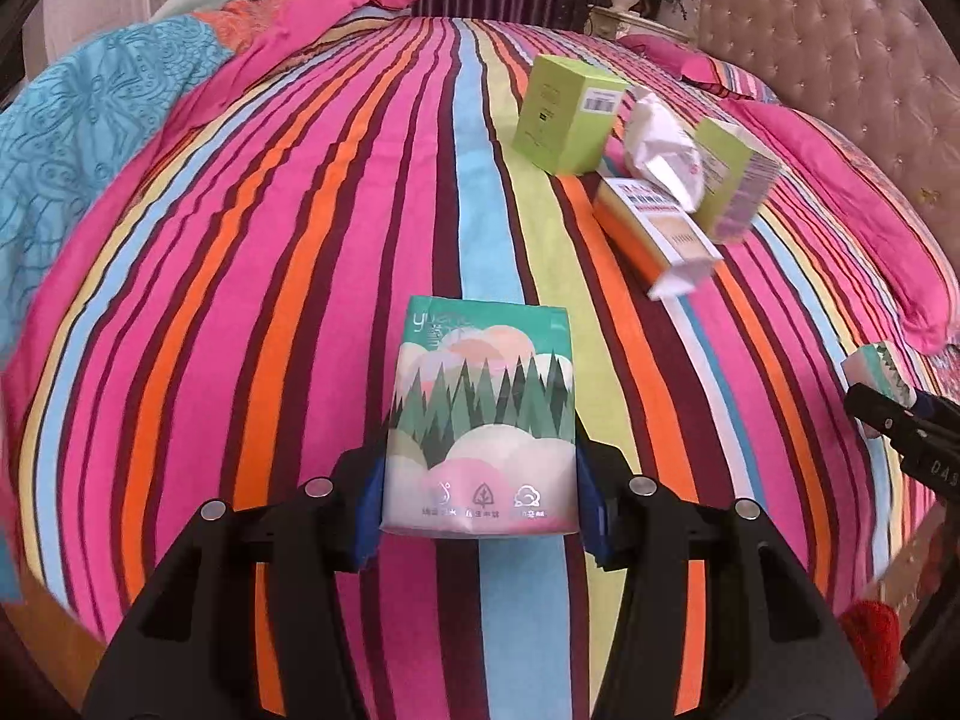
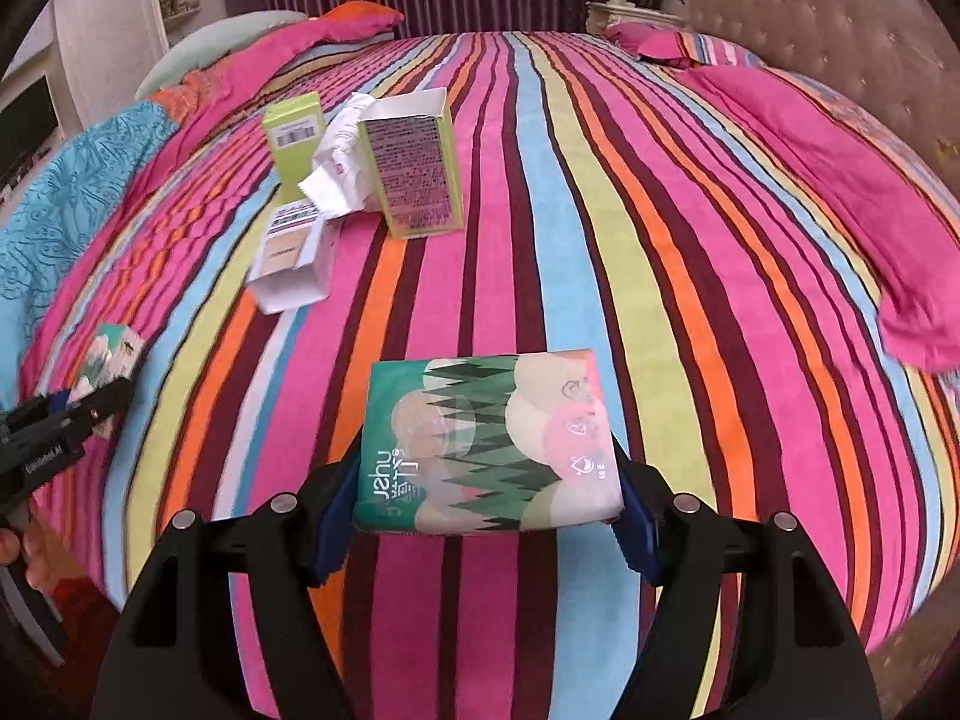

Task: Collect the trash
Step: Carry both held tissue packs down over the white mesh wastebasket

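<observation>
My left gripper [image 1: 480, 498] is shut on a tissue pack [image 1: 480, 420] with a green forest print, held above the striped bed. My right gripper [image 2: 483, 492] is shut on a second, similar tissue pack [image 2: 486, 444]. Each gripper shows at the edge of the other's view: the right one [image 1: 888, 402] and the left one [image 2: 90, 396]. Further on the bed lie two green boxes [image 1: 564, 114] [image 1: 735, 180], crumpled white paper [image 1: 657, 138] and an open white and orange box [image 1: 666, 234]. In the right wrist view they show as green boxes [image 2: 294, 132] [image 2: 414, 168], paper [image 2: 336, 168] and the open box [image 2: 294, 258].
The striped bedspread [image 1: 300, 240] covers the whole bed. A blue patterned quilt [image 1: 72, 138] and pink pillows [image 1: 336, 6] lie at the left and far side. A pink pillow [image 2: 840, 180] lies at the right by the tufted headboard [image 1: 840, 42]. A nightstand with a vase [image 1: 624, 0] stands behind.
</observation>
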{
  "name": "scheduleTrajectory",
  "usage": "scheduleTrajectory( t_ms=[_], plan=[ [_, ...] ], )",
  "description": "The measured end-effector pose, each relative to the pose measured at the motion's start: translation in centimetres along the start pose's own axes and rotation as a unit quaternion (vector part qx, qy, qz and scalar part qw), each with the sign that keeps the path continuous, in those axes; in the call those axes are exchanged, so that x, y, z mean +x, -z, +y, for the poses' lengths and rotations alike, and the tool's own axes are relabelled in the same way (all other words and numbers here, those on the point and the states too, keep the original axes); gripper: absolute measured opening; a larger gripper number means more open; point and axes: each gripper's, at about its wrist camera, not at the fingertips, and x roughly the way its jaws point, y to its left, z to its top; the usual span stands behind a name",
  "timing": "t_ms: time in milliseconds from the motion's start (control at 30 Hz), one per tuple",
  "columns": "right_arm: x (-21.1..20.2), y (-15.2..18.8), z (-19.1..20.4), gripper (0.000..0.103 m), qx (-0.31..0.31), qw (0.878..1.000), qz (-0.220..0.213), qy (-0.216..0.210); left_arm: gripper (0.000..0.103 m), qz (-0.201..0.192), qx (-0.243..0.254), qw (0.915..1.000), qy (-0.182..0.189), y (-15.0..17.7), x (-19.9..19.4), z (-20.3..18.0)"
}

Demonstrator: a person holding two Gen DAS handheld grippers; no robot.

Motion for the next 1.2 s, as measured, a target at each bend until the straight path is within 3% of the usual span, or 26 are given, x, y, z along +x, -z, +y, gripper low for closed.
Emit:
scheduleTrajectory(
  t_ms=[400,667,967,1200],
  plan=[
    [-5.7,7.5,2.9,0.067,0.010,0.999,-0.003,-0.043,0.050,-0.001,0.021,0.9997,0.008,8.6,-7.8,0.4],
    [-9.0,10.4,4.1,0.067,0.014,0.999,-0.011,-0.040,0.050,0.003,0.051,0.9986,0.012,13.3,-10.9,-0.7],
    [-8.0,14.5,4.0,0.067,0.055,0.996,0.045,-0.053,0.050,0.041,0.062,0.9966,0.034,17.5,-10.9,-2.3],
    [-4.2,17.5,4.0,0.067,0.097,0.982,0.136,-0.089,0.050,0.126,0.052,0.9888,0.060,19.8,-7.7,-2.6]
  ],
)
